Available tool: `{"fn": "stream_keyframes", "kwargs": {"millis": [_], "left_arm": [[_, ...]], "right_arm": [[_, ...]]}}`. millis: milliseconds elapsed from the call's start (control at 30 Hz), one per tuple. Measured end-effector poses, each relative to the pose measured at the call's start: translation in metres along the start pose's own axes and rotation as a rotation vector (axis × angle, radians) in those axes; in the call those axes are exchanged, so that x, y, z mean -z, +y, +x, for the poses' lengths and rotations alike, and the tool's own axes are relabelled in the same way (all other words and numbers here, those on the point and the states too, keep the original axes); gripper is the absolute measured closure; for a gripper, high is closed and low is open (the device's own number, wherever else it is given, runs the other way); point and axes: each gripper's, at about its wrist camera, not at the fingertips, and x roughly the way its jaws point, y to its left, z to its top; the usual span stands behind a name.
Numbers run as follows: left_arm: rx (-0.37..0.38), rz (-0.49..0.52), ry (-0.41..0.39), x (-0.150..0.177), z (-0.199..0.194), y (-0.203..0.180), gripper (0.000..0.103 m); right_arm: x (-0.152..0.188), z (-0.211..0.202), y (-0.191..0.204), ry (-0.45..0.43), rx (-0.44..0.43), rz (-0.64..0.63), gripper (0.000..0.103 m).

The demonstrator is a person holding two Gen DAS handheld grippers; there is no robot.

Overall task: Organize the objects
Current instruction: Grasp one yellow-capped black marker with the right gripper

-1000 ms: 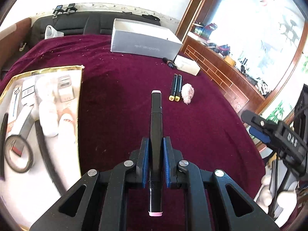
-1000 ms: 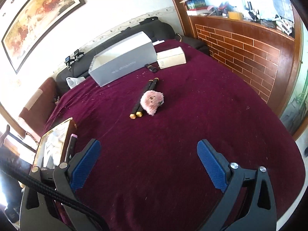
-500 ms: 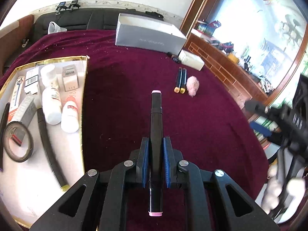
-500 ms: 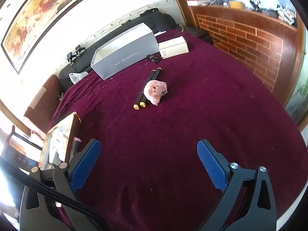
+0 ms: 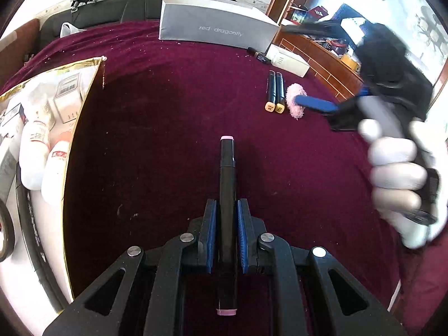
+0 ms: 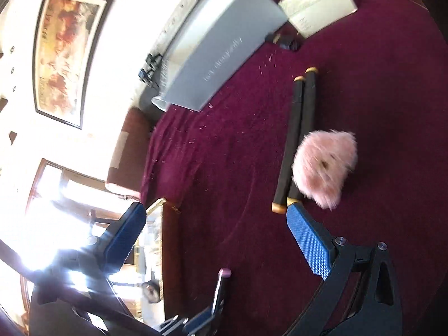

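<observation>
My left gripper [image 5: 226,231] is clamped mid-barrel on a stiff, light black marker [image 5: 227,184]. My right gripper [image 6: 215,229], jaws wide apart, nears the pink plush toy [image 6: 324,165] on the maroon bed [image 6: 378,112]: soft, squashy, best pinched across its middle.

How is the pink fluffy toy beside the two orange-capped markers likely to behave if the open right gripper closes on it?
The pink fluffy toy looks like loose fur, so it will probably squash and feel light. It seems unlikely to roll. It lies against the two orange-capped markers, so the right gripper, jaws open, may nudge those smooth, slim markers sideways.
</observation>
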Motion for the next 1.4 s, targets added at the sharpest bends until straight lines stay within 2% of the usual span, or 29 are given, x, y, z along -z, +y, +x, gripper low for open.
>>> {"fn": "stream_keyframes", "kwargs": {"millis": [133, 233, 267, 333, 500, 600, 800, 933, 1000, 1067, 1100, 1167, 1267, 1400], "left_arm": [[0.033, -0.032, 0.006, 0.0, 0.001, 0.006, 0.092], [0.041, -0.037, 0.007, 0.0, 0.001, 0.007, 0.092], [0.041, -0.036, 0.005, 0.0, 0.001, 0.007, 0.092], [0.039, -0.032, 0.0, 0.001, 0.0, 0.006, 0.092], [0.037, -0.024, -0.011, 0.002, 0.001, 0.005, 0.091], [0.041, -0.028, -0.014, 0.001, 0.0, 0.005, 0.091], [0.042, -0.029, -0.014, 0.003, 0.0, 0.004, 0.091], [0.042, -0.031, -0.015, 0.001, 0.0, 0.005, 0.091], [0.042, -0.031, -0.015, 0.001, 0.0, 0.005, 0.091], [0.043, -0.031, -0.015, 0.001, 0.0, 0.005, 0.09], [0.043, -0.031, -0.015, 0.001, 0.0, 0.005, 0.09], [0.043, -0.031, -0.016, 0.001, 0.0, 0.004, 0.09], [0.043, -0.032, -0.015, 0.002, 0.0, 0.005, 0.09], [0.044, -0.035, -0.014, 0.001, 0.001, 0.005, 0.09]], "right_arm": [[-0.003, 0.016, -0.011, 0.002, 0.128, -0.011, 0.003], [-0.001, 0.008, -0.011, -0.036, 0.229, -0.009, 0.003], [0.0, 0.003, -0.006, -0.06, 0.294, -0.03, 0.003], [-0.001, -0.002, 0.002, -0.078, 0.333, -0.063, 0.003], [-0.008, -0.011, 0.035, -0.102, 0.252, -0.175, 0.003], [-0.02, 0.0, 0.037, -0.082, 0.131, -0.178, 0.003], [-0.034, 0.034, 0.01, -0.028, 0.138, -0.109, 0.004], [-0.039, 0.048, 0.007, -0.022, 0.224, -0.122, 0.009], [-0.04, 0.054, 0.014, -0.019, 0.307, -0.154, 0.01], [-0.039, 0.064, 0.019, -0.001, 0.402, -0.187, 0.021], [-0.038, 0.069, 0.02, 0.012, 0.444, -0.2, 0.023], [-0.037, 0.075, 0.021, 0.018, 0.514, -0.213, 0.025], [-0.039, 0.085, 0.021, 0.014, 0.575, -0.238, 0.03], [-0.034, 0.102, 0.03, 0.025, 0.756, -0.337, 0.039]]}}
